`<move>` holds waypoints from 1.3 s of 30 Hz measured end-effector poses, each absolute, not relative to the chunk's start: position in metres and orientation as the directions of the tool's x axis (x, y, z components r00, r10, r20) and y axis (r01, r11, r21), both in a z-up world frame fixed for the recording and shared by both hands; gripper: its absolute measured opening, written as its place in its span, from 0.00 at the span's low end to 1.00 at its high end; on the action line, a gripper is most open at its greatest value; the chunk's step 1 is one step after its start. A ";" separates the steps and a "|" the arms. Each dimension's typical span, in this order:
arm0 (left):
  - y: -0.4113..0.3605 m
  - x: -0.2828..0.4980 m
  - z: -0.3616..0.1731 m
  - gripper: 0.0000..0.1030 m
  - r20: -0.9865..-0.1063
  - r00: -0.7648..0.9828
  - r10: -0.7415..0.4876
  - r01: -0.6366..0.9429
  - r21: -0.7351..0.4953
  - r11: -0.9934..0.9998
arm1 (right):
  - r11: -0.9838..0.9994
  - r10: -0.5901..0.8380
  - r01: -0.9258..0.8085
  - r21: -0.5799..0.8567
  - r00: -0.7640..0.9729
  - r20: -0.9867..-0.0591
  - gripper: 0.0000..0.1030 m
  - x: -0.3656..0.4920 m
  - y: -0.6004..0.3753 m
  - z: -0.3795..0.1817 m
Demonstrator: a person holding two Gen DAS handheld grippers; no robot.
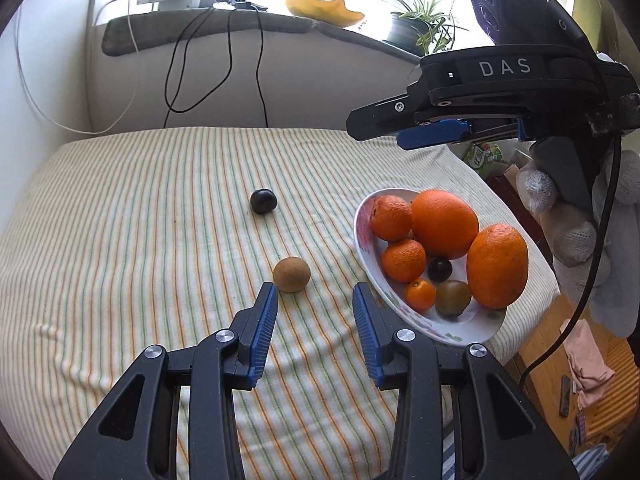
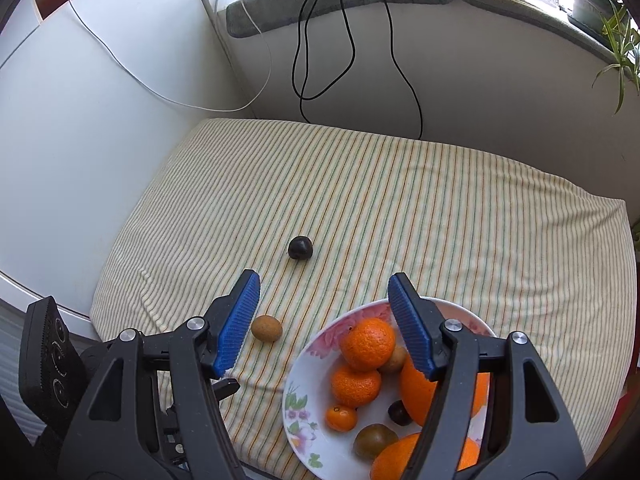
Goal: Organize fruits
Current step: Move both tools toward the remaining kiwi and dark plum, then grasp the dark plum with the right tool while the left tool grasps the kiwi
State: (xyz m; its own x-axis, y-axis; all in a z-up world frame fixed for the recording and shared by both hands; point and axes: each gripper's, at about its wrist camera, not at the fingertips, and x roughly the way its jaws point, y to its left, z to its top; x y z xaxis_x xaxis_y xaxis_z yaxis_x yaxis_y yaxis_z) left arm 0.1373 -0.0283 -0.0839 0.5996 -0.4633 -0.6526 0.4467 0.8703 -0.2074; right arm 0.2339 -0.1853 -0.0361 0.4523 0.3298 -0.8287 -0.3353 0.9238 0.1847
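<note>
While the kiwi point(image 1: 291, 274) and plum point(image 1: 263, 201) sit loose on the striped cloth point(image 1: 140, 220), the bowl point(image 1: 370, 256) beside them holds oranges point(image 1: 444, 224). Left gripper point(image 1: 316, 320) spread, empty, just short of the kiwi. Right gripper point(image 2: 324, 320) spread, empty, above the bowl.

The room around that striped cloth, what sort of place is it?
Most likely a room in someone's home. A table under a striped cloth stands by a windowsill that holds a potted plant and chargers with cables. A flowered bowl of oranges sits on the cloth.
</note>
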 end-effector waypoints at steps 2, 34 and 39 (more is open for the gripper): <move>-0.028 0.141 -0.085 0.36 -0.656 0.599 -0.459 0.447 -0.202 0.871 | 0.923 0.332 -0.334 0.192 0.438 -0.835 0.67 0.239 -0.180 -0.040; -0.031 0.178 -0.110 0.35 -0.682 0.544 -0.489 0.460 -0.246 0.853 | 0.932 0.248 -0.330 0.149 0.281 -0.927 0.40 0.307 -0.115 -0.112; -0.034 0.185 -0.115 0.35 -0.688 0.536 -0.489 0.457 -0.251 0.853 | 0.927 0.248 -0.342 0.152 0.257 -0.934 0.32 0.310 -0.106 -0.122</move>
State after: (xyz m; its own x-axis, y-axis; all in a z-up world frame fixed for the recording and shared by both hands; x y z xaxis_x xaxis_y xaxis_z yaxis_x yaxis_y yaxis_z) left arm 0.1846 -0.0339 -0.1148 0.5360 -0.4895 -0.6878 0.4572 0.8532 -0.2508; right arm 0.3101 -0.1062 -0.1221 0.2569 0.2480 -0.9341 -0.3419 0.9273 0.1522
